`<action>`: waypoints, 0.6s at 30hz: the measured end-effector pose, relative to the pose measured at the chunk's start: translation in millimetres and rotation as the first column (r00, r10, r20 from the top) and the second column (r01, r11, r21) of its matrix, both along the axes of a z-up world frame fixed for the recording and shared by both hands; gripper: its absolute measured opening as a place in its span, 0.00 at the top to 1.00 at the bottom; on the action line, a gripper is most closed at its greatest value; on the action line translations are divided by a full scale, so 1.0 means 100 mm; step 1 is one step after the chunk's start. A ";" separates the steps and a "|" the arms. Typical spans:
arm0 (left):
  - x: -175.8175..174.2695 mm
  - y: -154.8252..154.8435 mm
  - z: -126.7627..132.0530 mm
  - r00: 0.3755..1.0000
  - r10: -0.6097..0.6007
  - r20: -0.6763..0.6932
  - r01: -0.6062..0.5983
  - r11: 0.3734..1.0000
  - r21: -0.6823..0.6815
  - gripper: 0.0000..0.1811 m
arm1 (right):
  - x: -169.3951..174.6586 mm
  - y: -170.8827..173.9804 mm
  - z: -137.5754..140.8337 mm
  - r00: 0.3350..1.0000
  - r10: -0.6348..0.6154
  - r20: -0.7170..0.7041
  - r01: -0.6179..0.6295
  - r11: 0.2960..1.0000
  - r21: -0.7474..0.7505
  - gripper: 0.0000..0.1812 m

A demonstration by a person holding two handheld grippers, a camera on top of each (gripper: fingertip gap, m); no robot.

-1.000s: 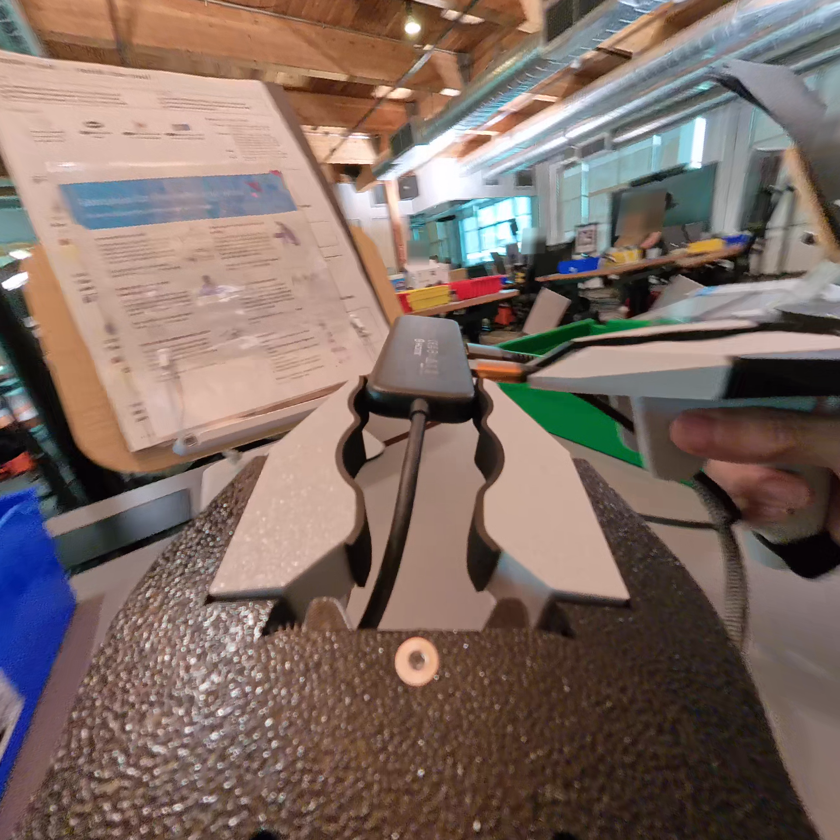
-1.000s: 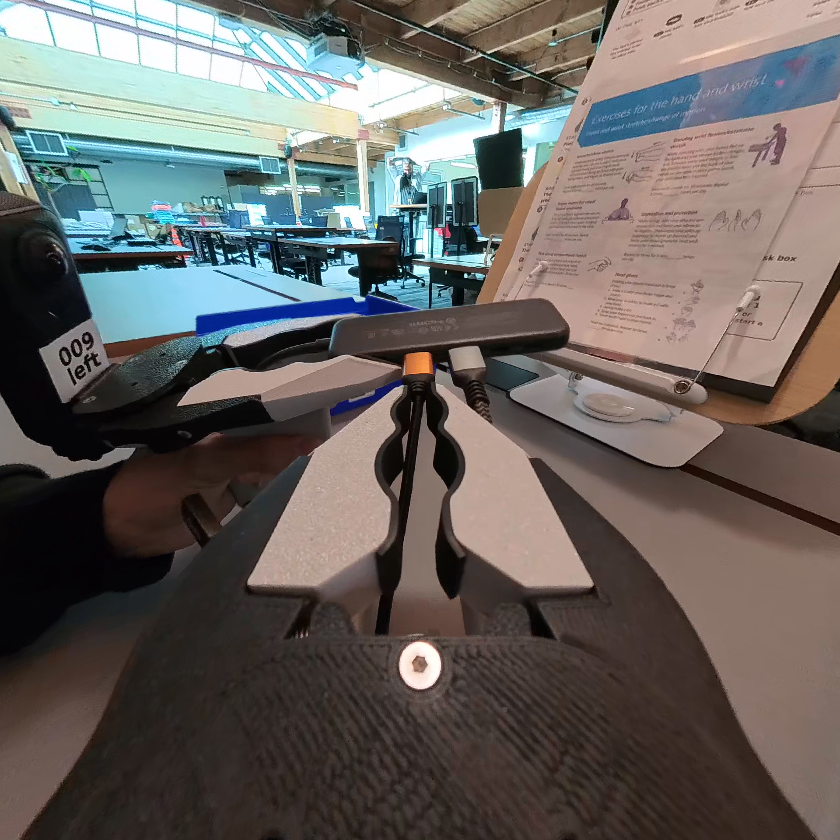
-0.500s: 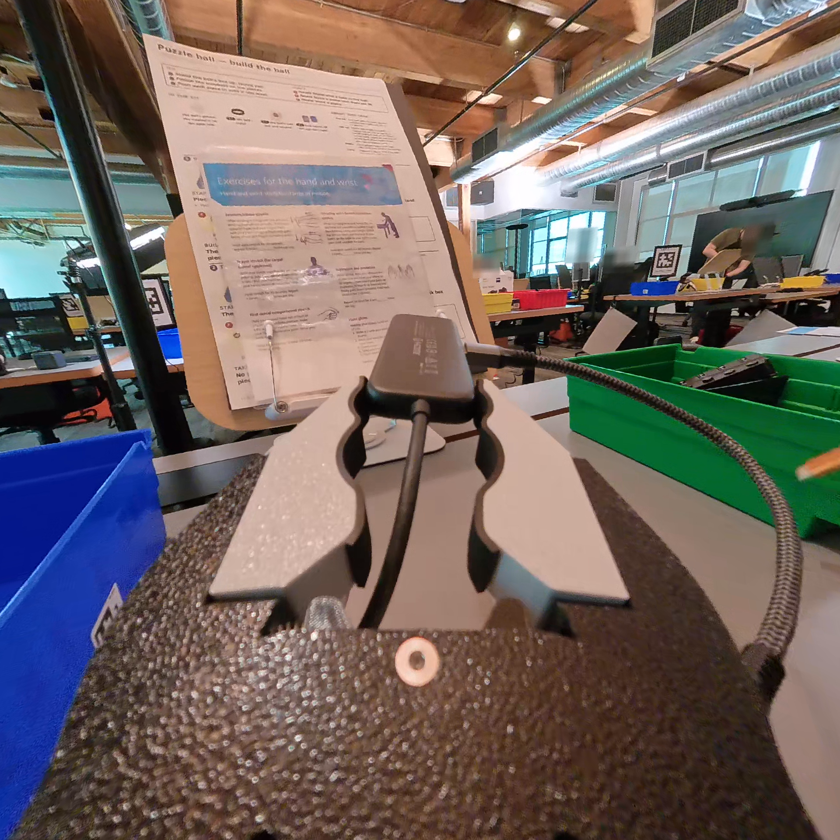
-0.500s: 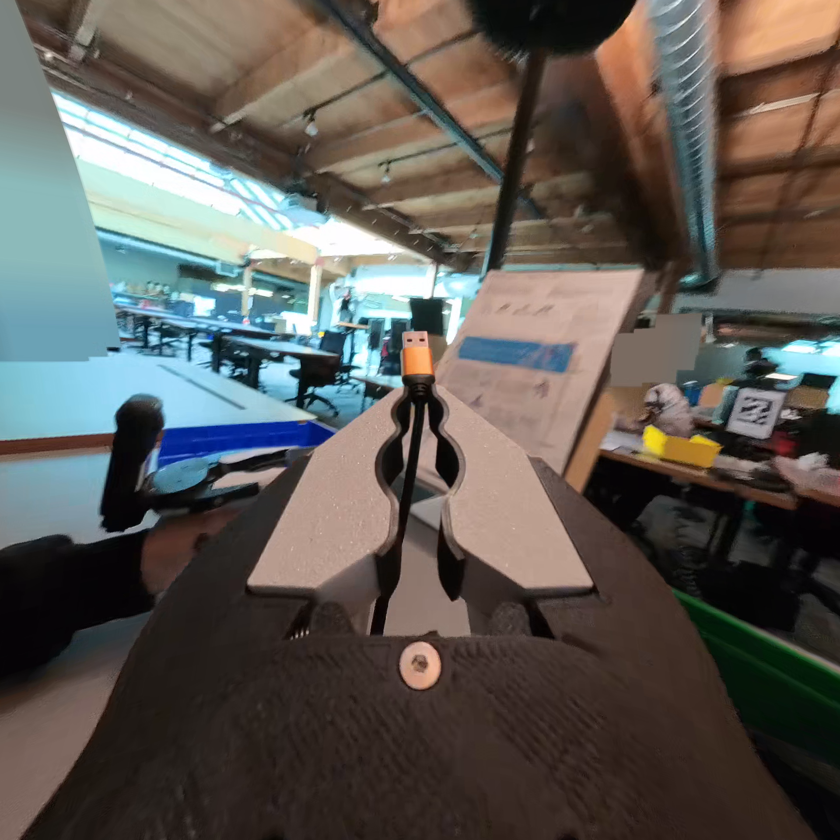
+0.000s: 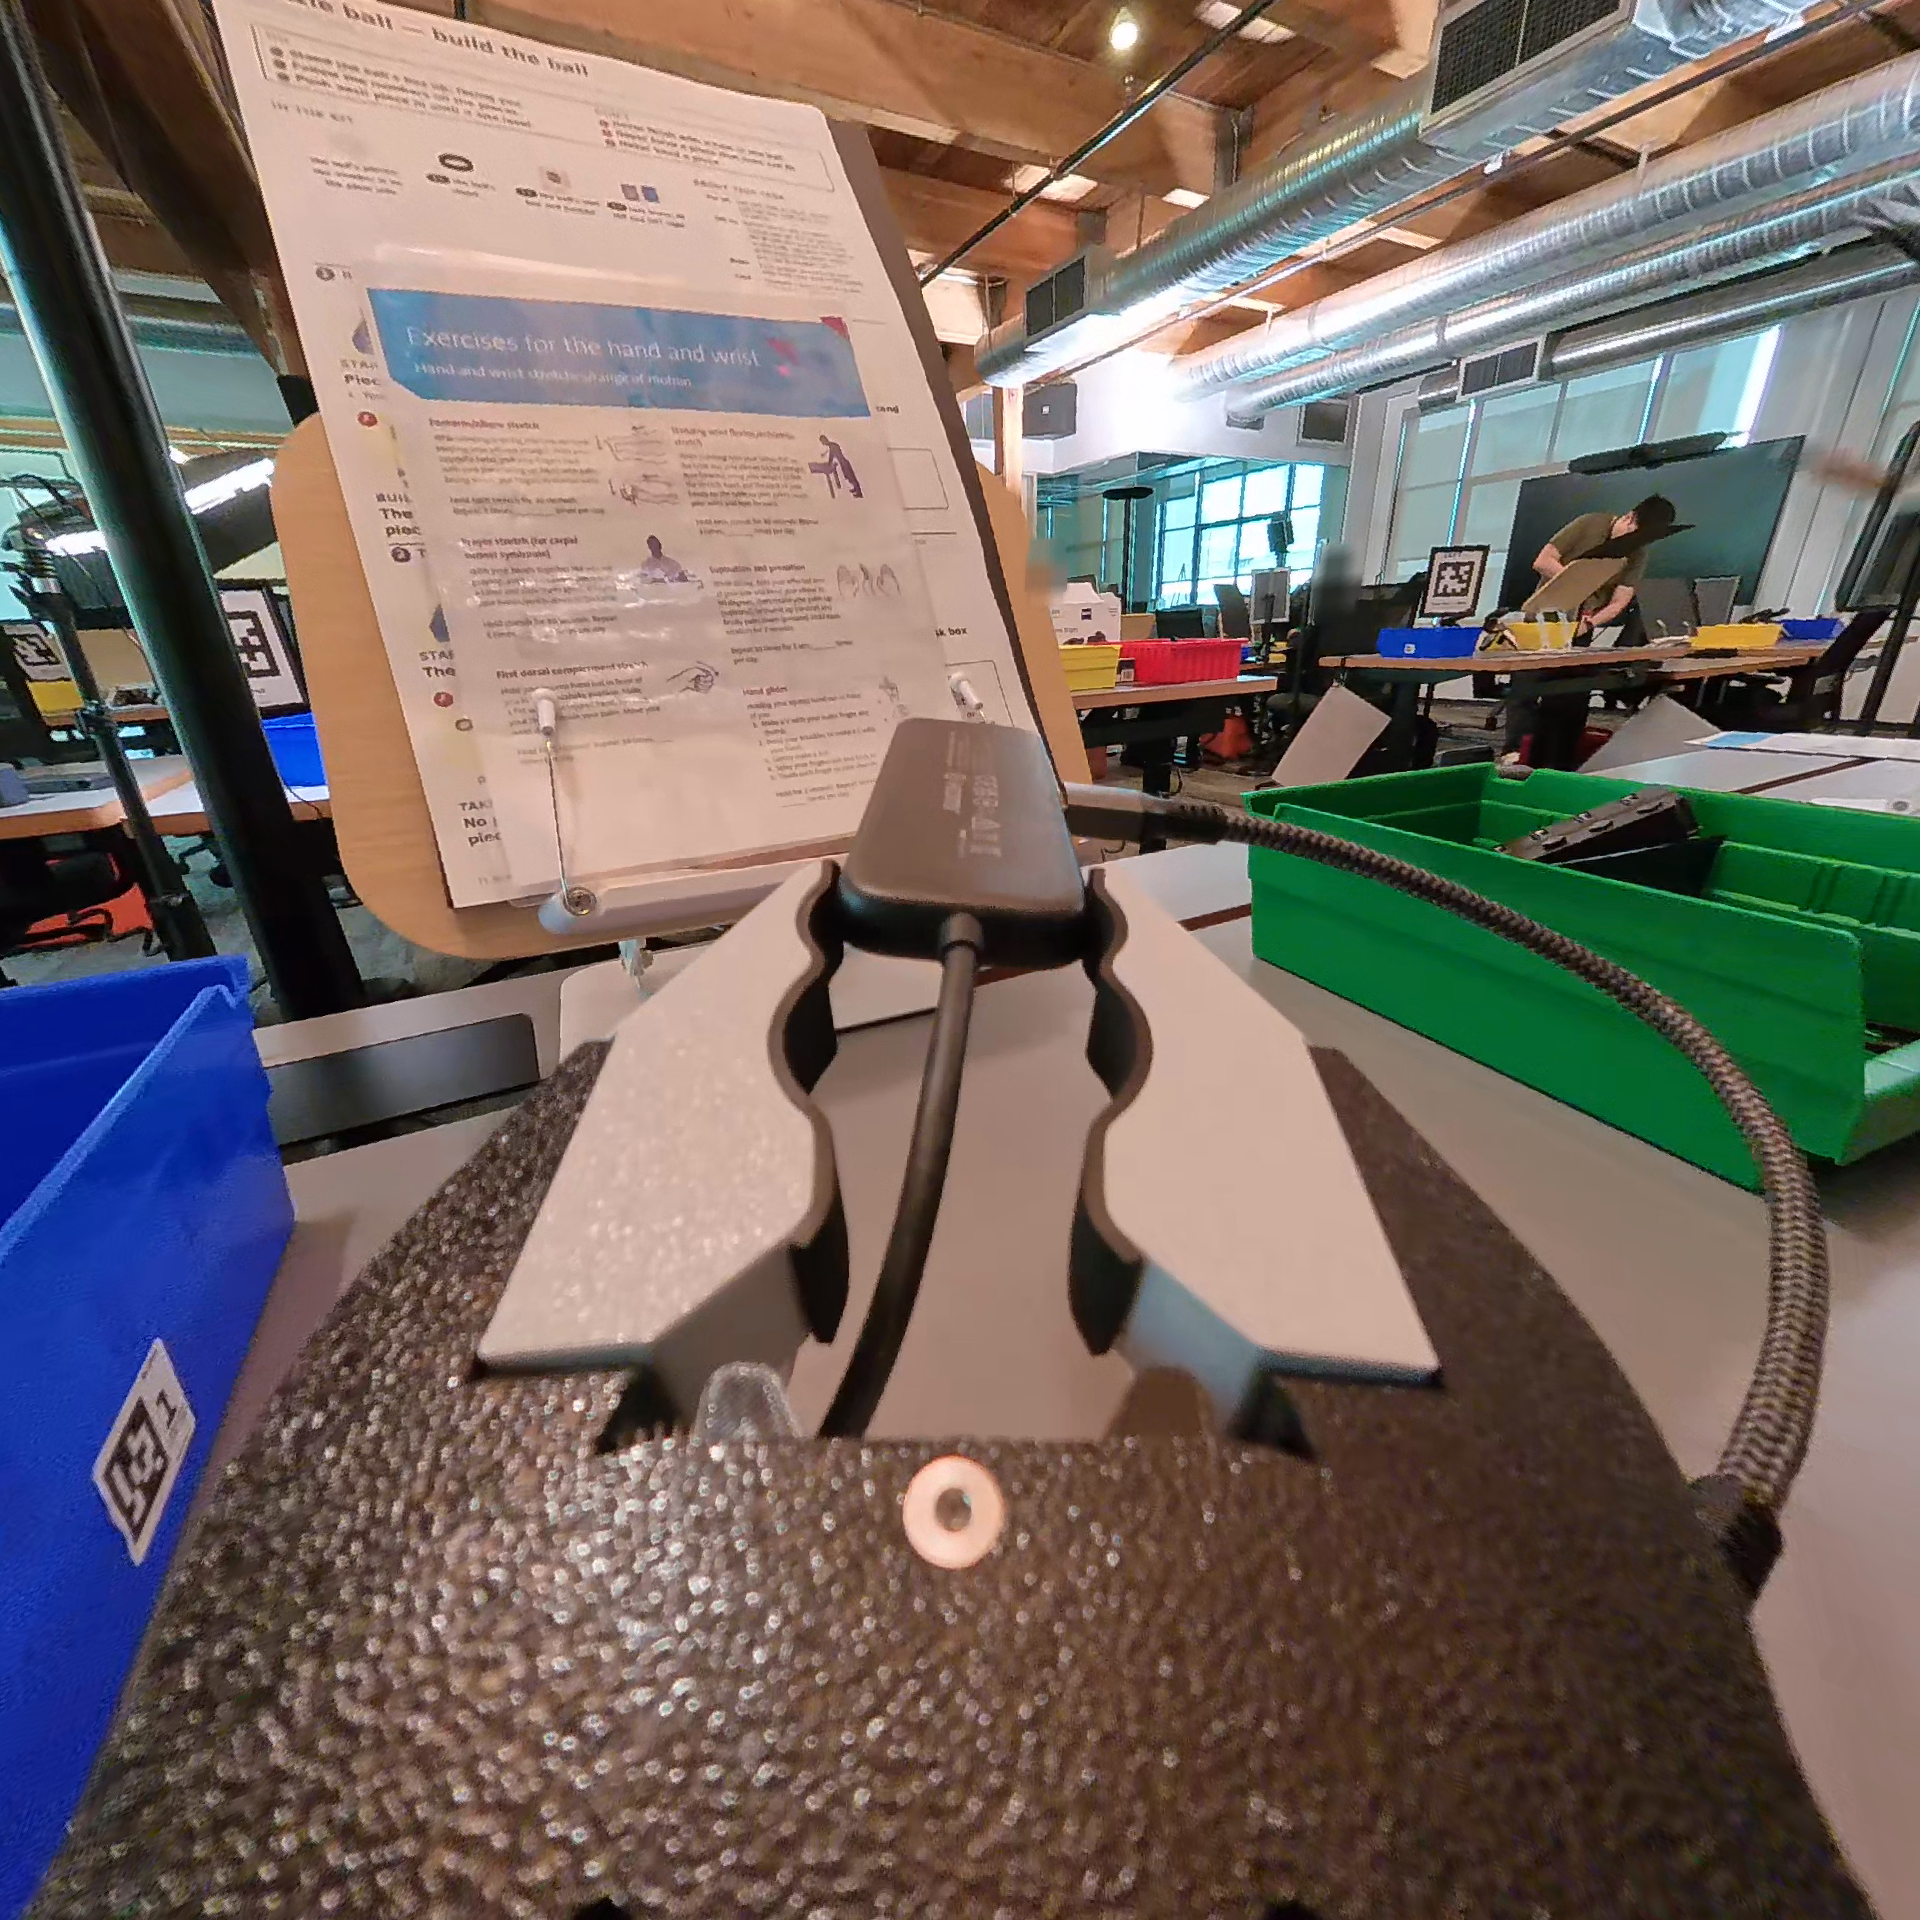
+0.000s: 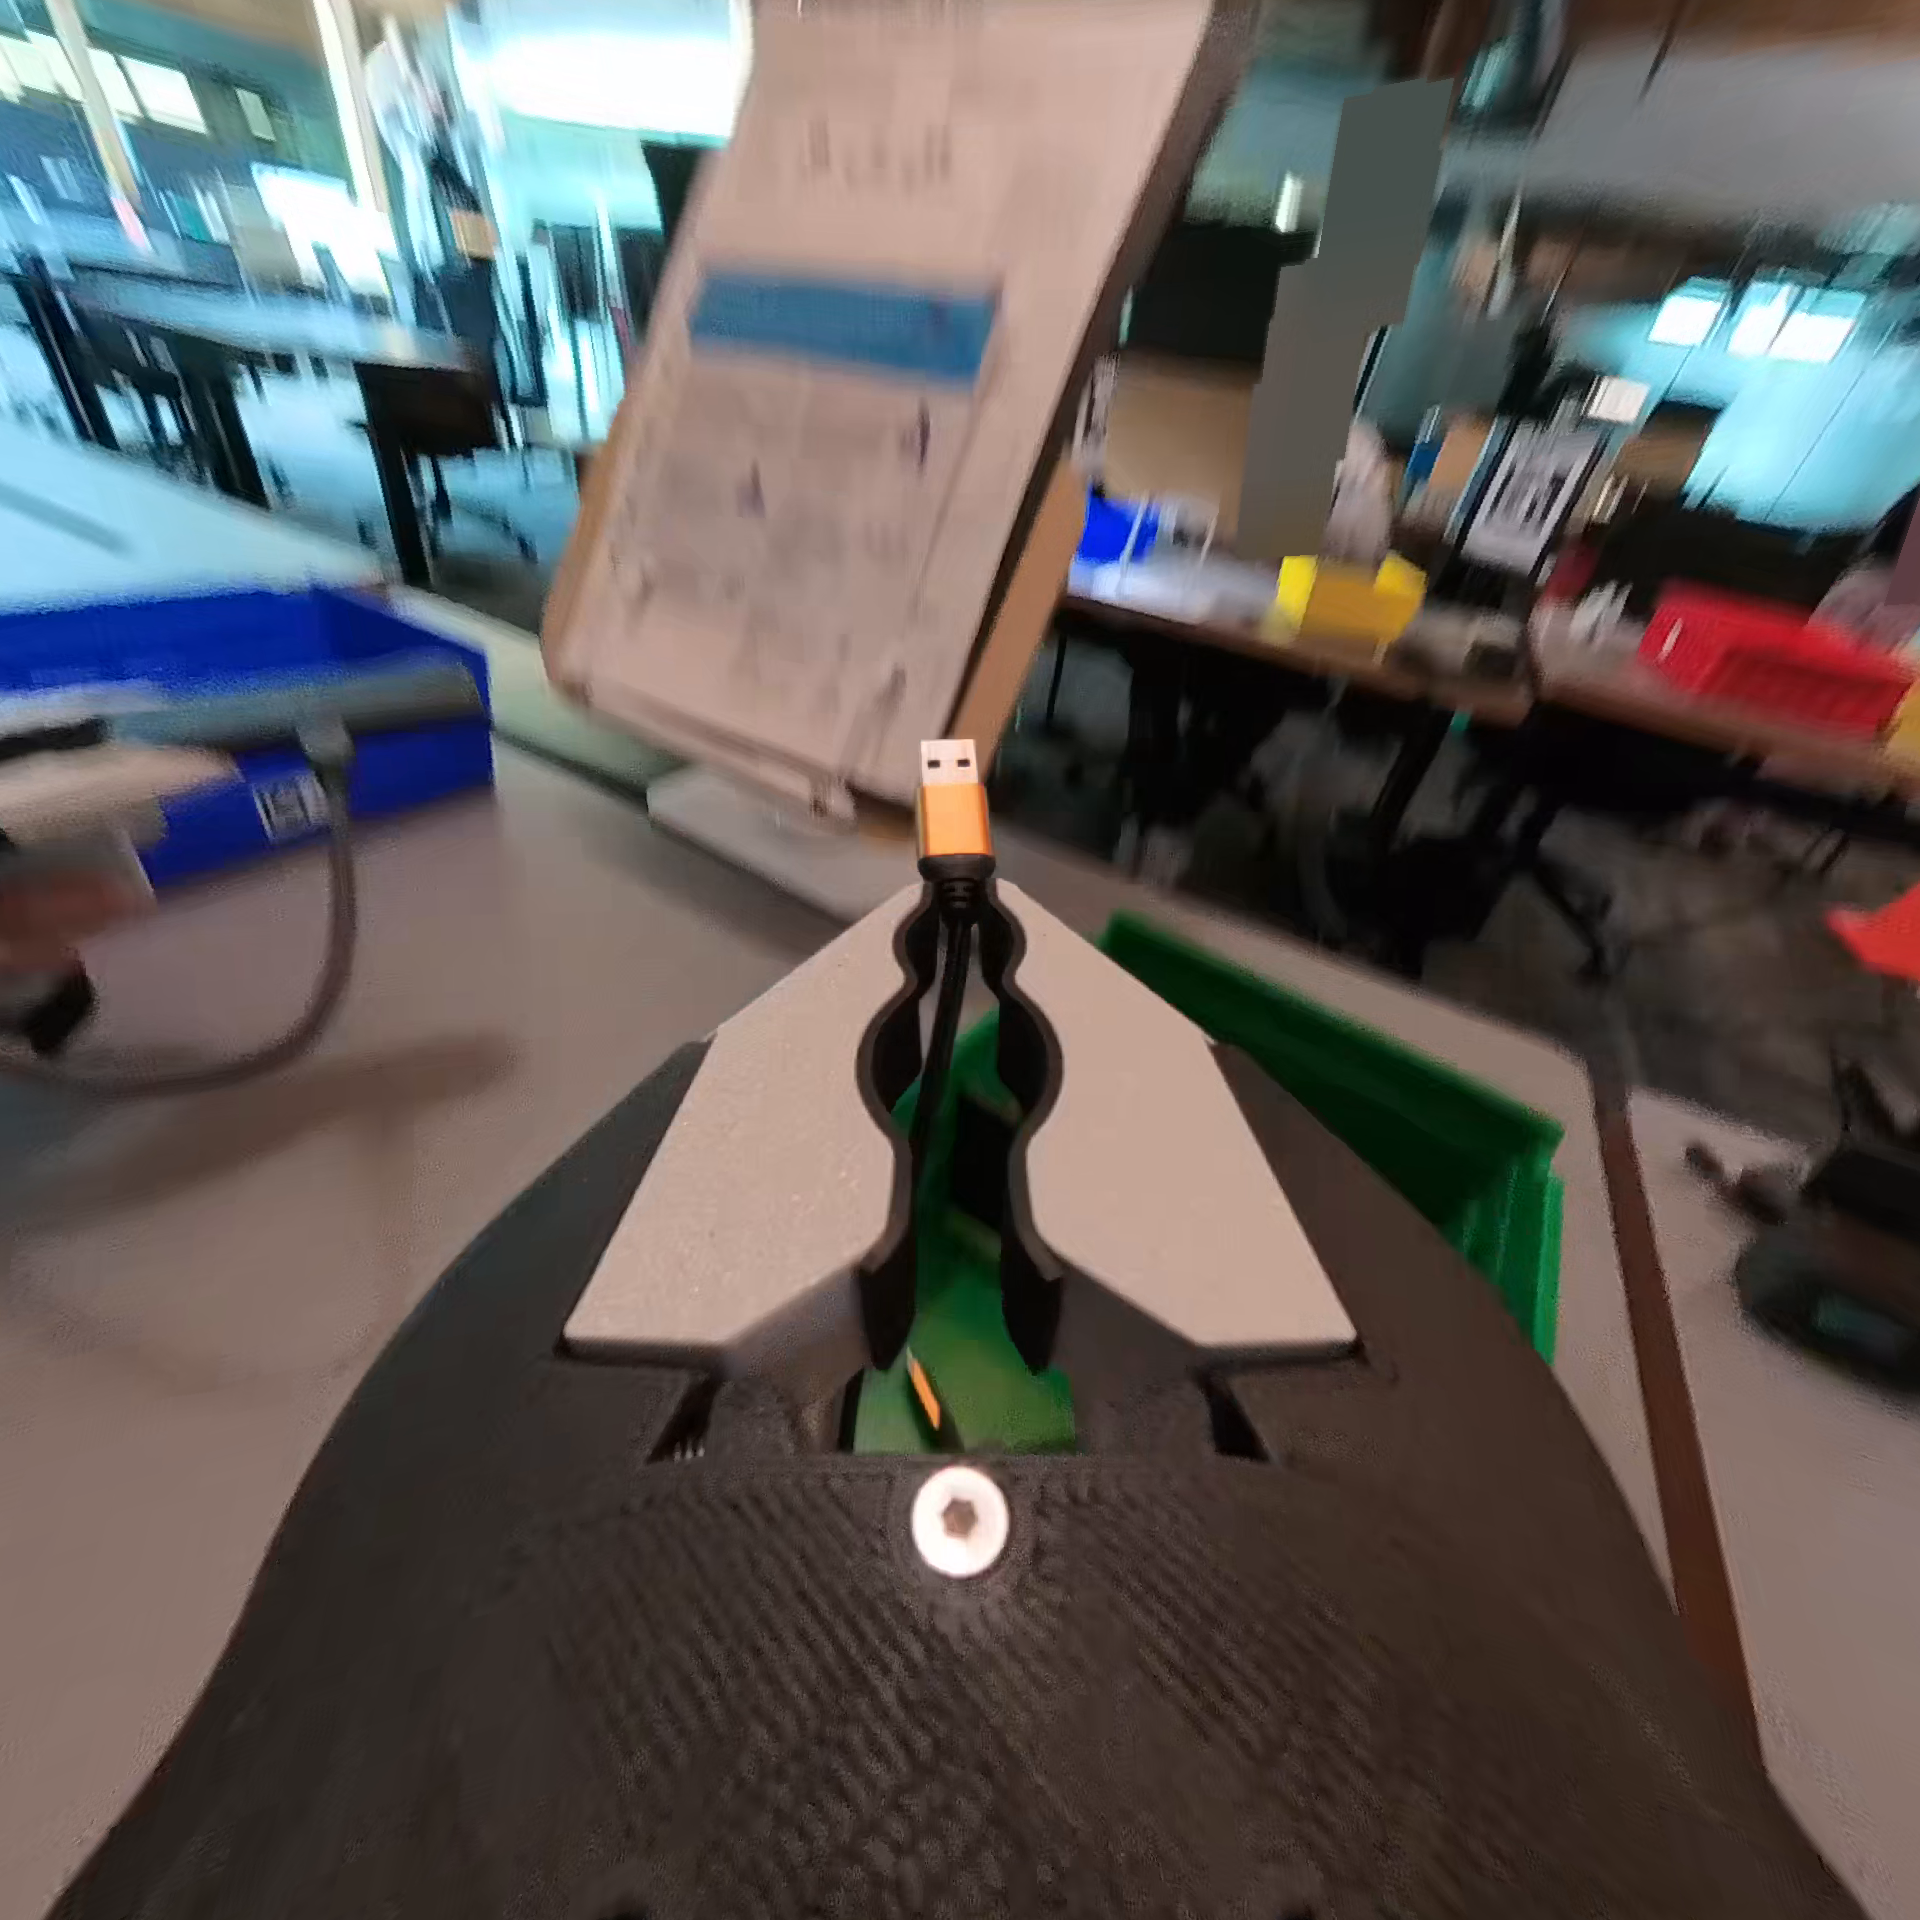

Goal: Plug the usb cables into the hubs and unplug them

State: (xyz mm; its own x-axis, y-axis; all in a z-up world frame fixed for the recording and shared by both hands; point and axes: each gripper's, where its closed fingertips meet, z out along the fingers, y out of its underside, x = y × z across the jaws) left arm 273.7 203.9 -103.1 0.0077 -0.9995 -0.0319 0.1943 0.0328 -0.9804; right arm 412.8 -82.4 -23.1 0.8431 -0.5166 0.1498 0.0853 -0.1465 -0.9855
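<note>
My left gripper (image 5: 961, 914) is shut on a dark grey USB hub (image 5: 961, 821) and holds it above the table. The hub's own black lead runs back between the fingers. A grey braided cable (image 5: 1621, 1029) is plugged into the hub's right side and loops down to the right. My right gripper (image 6: 951, 899) is shut on an orange USB cable (image 6: 951, 821), its metal plug free and pointing forward, above the green bin (image 6: 1351, 1091). The hub and the braided cable show blurred at the far left of the right wrist view (image 6: 332, 717).
A green bin (image 5: 1662, 956) with black parts stands right of the hub. A blue bin (image 5: 114, 1164) stands at the left. A document stand with printed sheets (image 5: 623, 499) rises behind the hub. A black pole (image 5: 135, 540) stands behind the blue bin.
The orange plug was in the hub one second ago; my right gripper pulled it out and swung right, over the green bin. The left gripper kept its grip on the hub and turned slightly.
</note>
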 end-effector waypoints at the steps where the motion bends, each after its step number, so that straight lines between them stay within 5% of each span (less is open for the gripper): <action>1: 0.00 0.00 -0.01 1.000 -0.003 -0.001 0.003 1.000 -0.001 0.75 | 0.06 0.02 -0.25 0.999 -0.012 -0.050 0.008 0.996 -0.088 0.97; 5: 0.01 -0.03 -0.01 1.000 -0.021 -0.005 0.021 1.000 -0.005 0.75 | 0.19 -0.01 -1.10 0.987 -0.101 -0.129 0.036 0.901 -0.432 0.97; 10: 0.02 -0.06 -0.03 0.999 -0.037 -0.012 0.037 0.999 -0.009 0.75 | 0.29 0.11 -1.54 0.973 -0.123 -0.195 0.003 0.853 -0.521 0.97; 13: 0.04 -0.05 -0.06 0.999 -0.040 -0.019 0.039 0.999 -0.012 0.75 | 0.36 0.20 -1.43 0.975 -0.094 -0.203 -0.017 0.874 -0.486 0.96; 18: 0.04 -0.05 -0.07 0.999 -0.044 -0.023 0.044 0.999 -0.020 0.75 | 0.37 0.31 -0.80 0.953 0.012 -0.302 -0.057 0.988 -0.142 0.97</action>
